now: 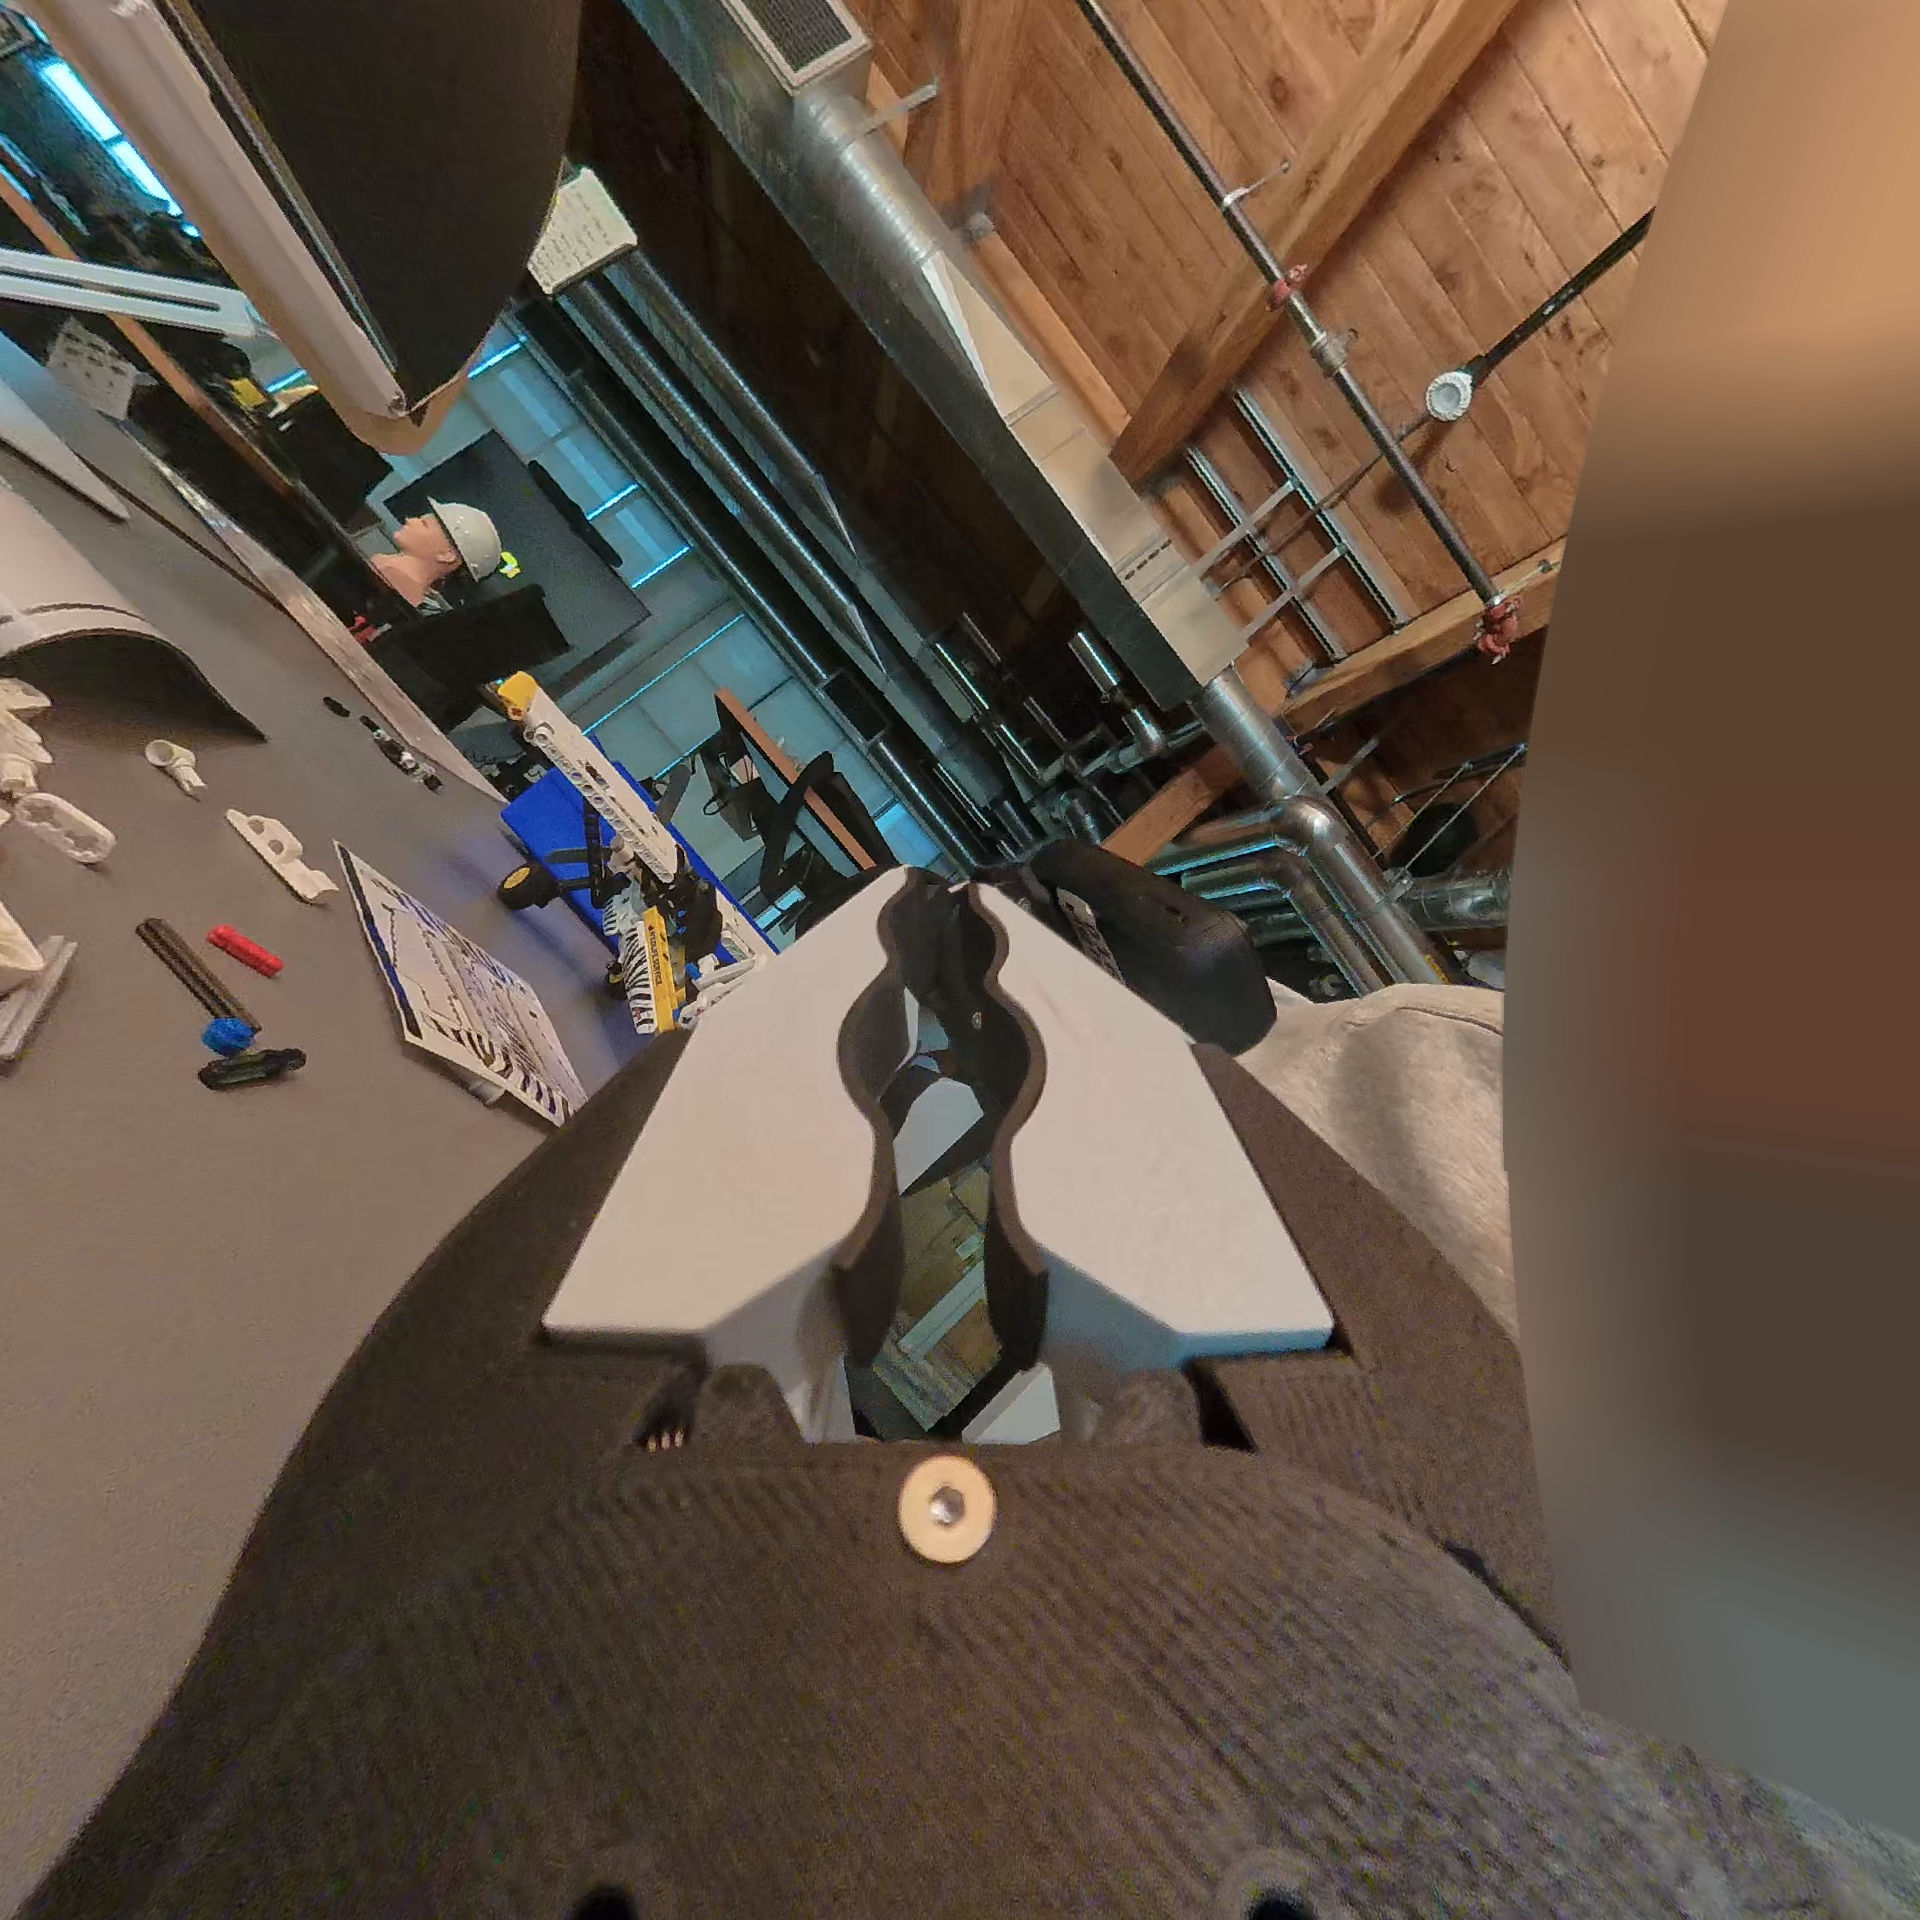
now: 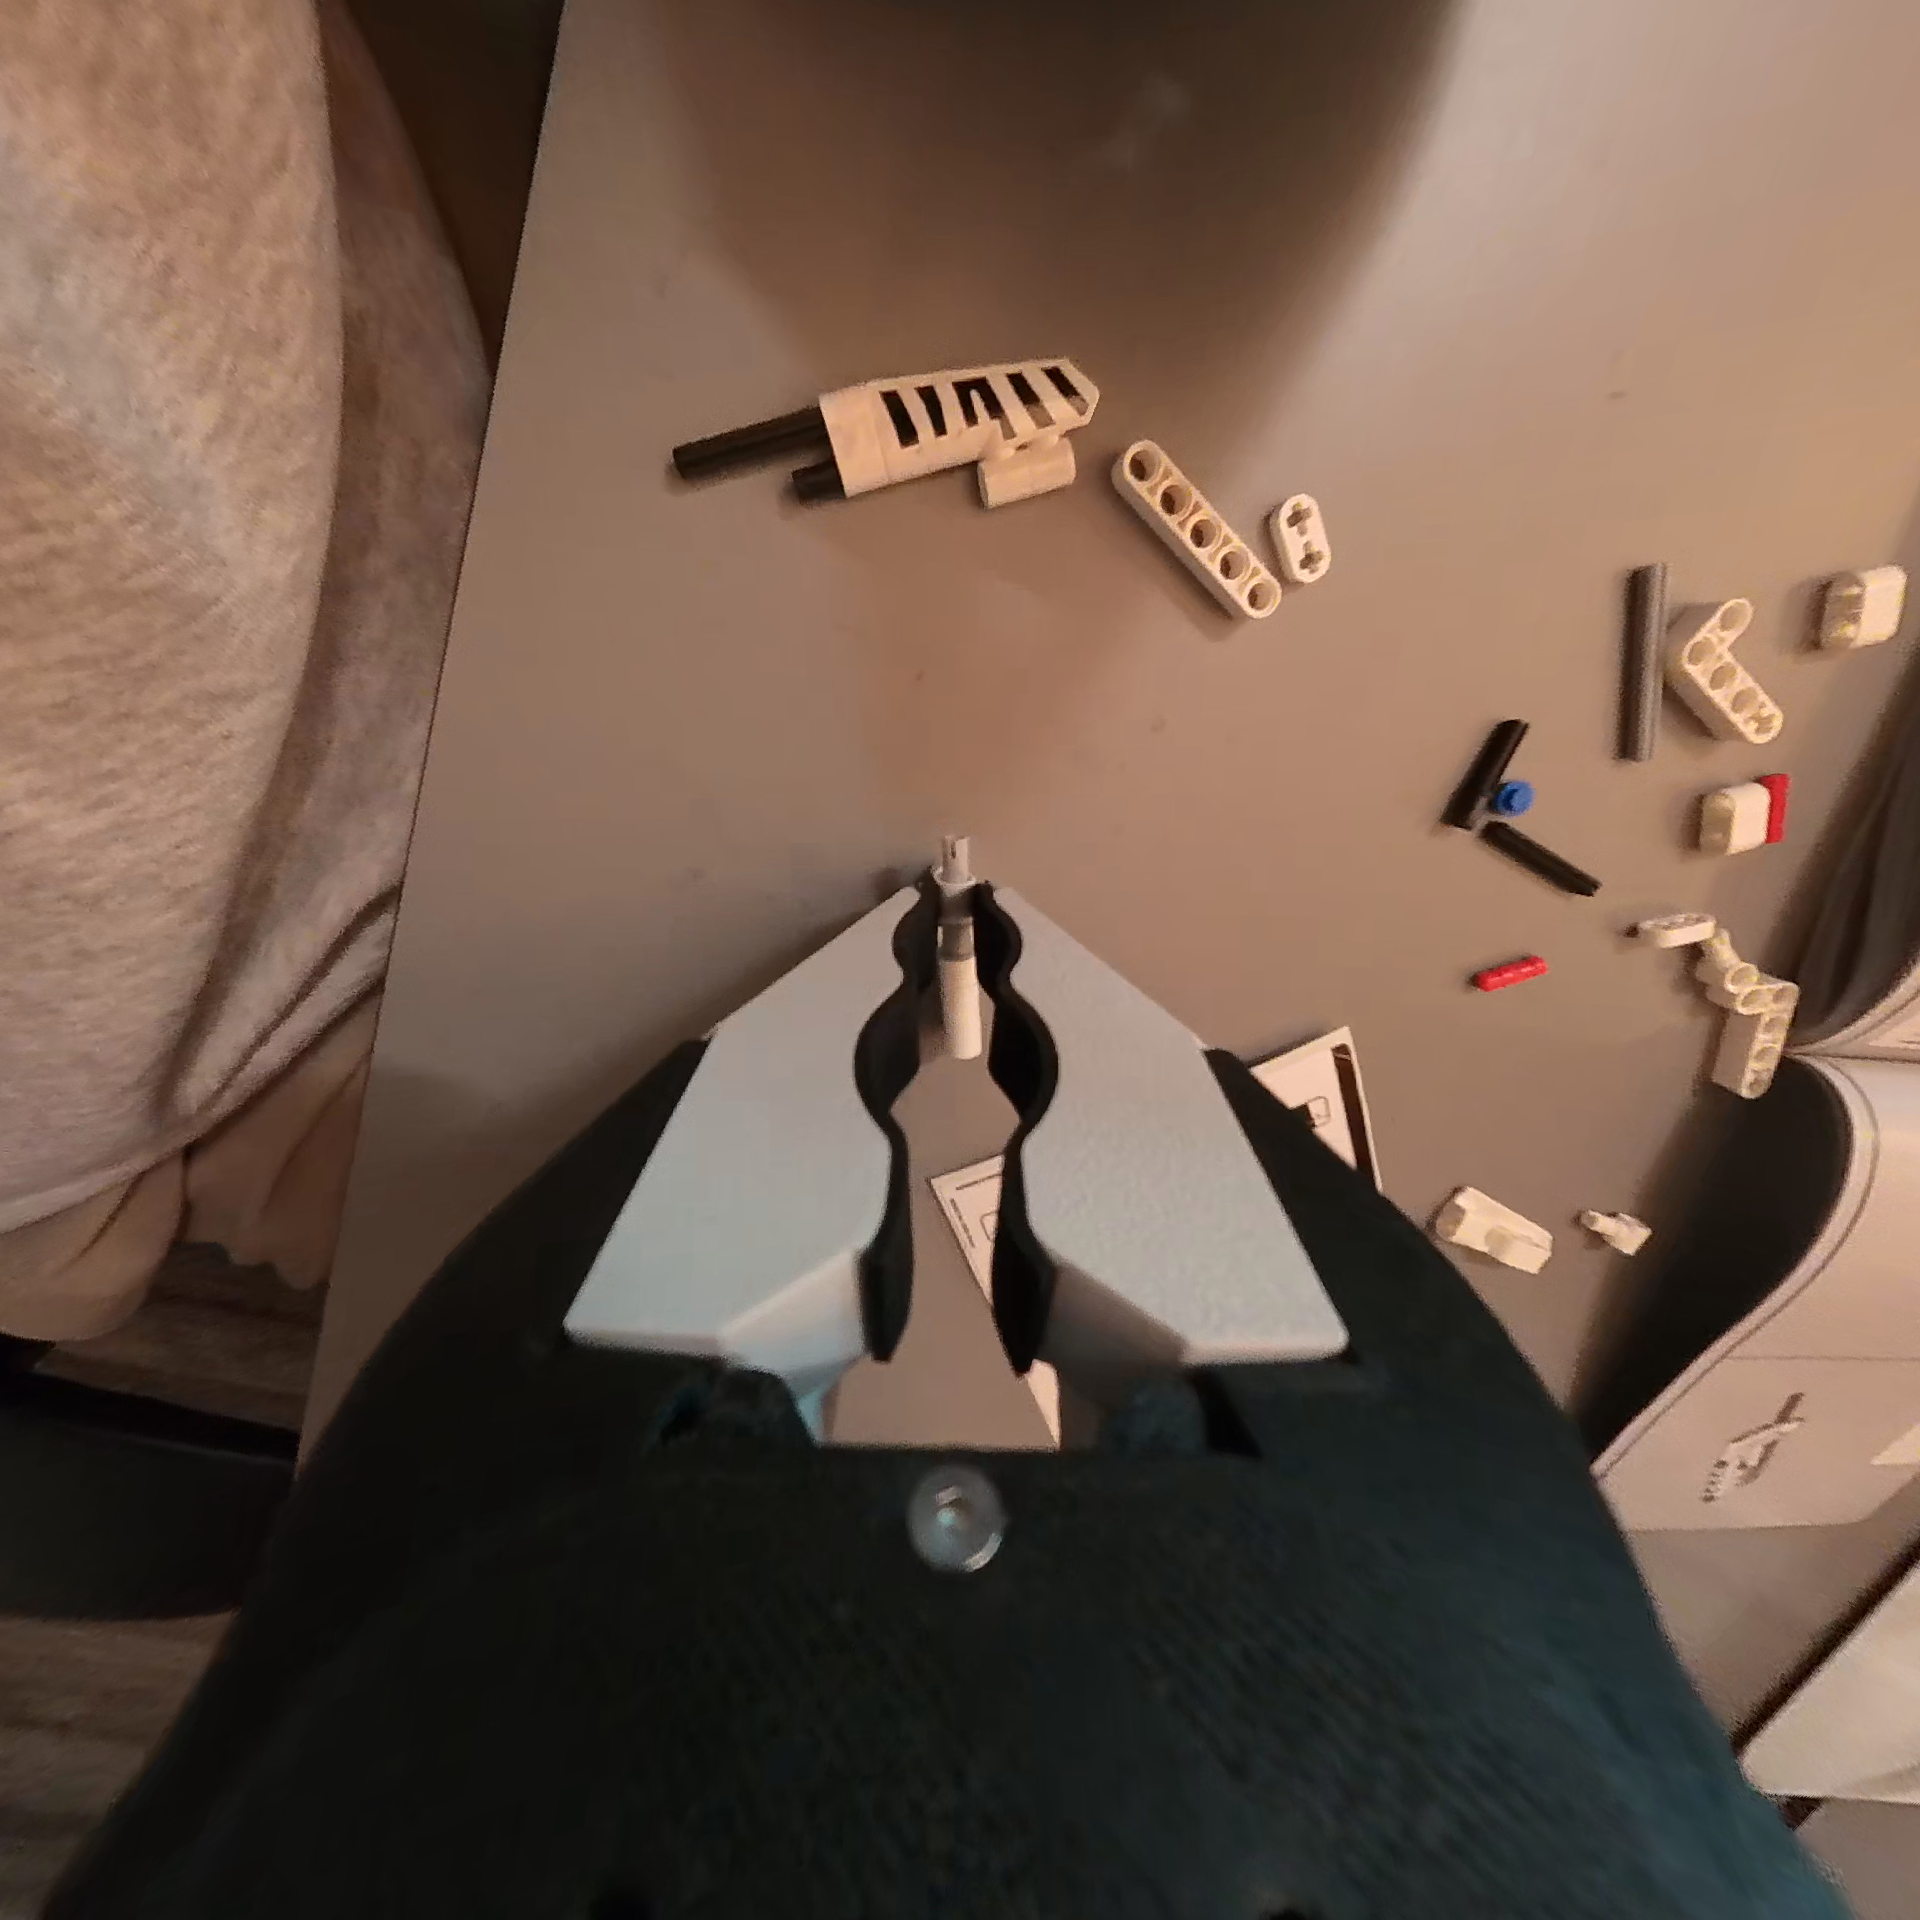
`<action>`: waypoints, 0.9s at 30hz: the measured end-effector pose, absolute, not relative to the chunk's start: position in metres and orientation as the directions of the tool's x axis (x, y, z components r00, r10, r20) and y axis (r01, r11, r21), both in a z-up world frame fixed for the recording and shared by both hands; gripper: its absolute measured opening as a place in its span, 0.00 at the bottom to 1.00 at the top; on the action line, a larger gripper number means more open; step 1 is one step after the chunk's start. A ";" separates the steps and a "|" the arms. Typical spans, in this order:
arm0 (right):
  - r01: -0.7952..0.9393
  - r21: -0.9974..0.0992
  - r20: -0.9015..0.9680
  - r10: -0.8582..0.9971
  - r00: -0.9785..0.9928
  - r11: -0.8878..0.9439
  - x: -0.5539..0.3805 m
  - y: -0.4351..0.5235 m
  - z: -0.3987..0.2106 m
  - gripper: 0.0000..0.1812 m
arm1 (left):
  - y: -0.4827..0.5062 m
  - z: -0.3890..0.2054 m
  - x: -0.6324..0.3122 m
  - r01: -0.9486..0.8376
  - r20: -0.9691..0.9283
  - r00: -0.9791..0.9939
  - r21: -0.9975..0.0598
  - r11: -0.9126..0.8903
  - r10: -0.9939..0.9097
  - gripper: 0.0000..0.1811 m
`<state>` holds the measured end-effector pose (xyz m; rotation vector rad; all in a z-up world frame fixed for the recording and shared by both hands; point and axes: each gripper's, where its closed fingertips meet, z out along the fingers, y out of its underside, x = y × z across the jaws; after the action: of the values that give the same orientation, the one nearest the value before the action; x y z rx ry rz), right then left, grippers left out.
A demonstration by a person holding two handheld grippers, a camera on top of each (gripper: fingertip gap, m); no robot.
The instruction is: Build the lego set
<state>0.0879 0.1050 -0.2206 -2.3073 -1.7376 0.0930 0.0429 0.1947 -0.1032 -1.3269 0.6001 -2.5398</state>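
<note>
My right gripper (image 2: 954, 883) is shut on a small white and grey pin (image 2: 958, 977), held lengthwise between the jaws just above the grey table (image 2: 727, 727). A zebra-striped white panel on black axles (image 2: 956, 421) lies ahead of it. My left gripper (image 1: 940, 891) is tilted up off the table with its tips together; I see no part in it. In the left wrist view, the partly built model (image 1: 623, 883), with a white beam, yellow parts and a wheel, stands to the left of its tips.
Loose parts lie right of the right gripper: a white beam (image 2: 1195, 530), an L-beam (image 2: 1720, 670), a grey axle (image 2: 1642, 660), a blue pin (image 2: 1515, 795), a red pin (image 2: 1509, 974). An instruction sheet (image 1: 468, 987) lies beside the model. A person's grey sleeve (image 2: 156, 520) is at the table's left edge. Across from one pair of fingers to the other is roughly 15 cm.
</note>
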 end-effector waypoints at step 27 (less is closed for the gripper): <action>0.957 -0.179 -0.012 0.973 0.230 -0.229 0.089 0.104 -0.222 0.03 | 0.196 -0.103 0.042 -0.004 0.737 -0.579 -0.430 -0.903 -0.349 0.02</action>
<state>0.0893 0.1043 -0.2218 -2.3564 -1.8615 0.1824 0.0420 0.1957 -0.1030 -1.3251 0.5820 -2.5618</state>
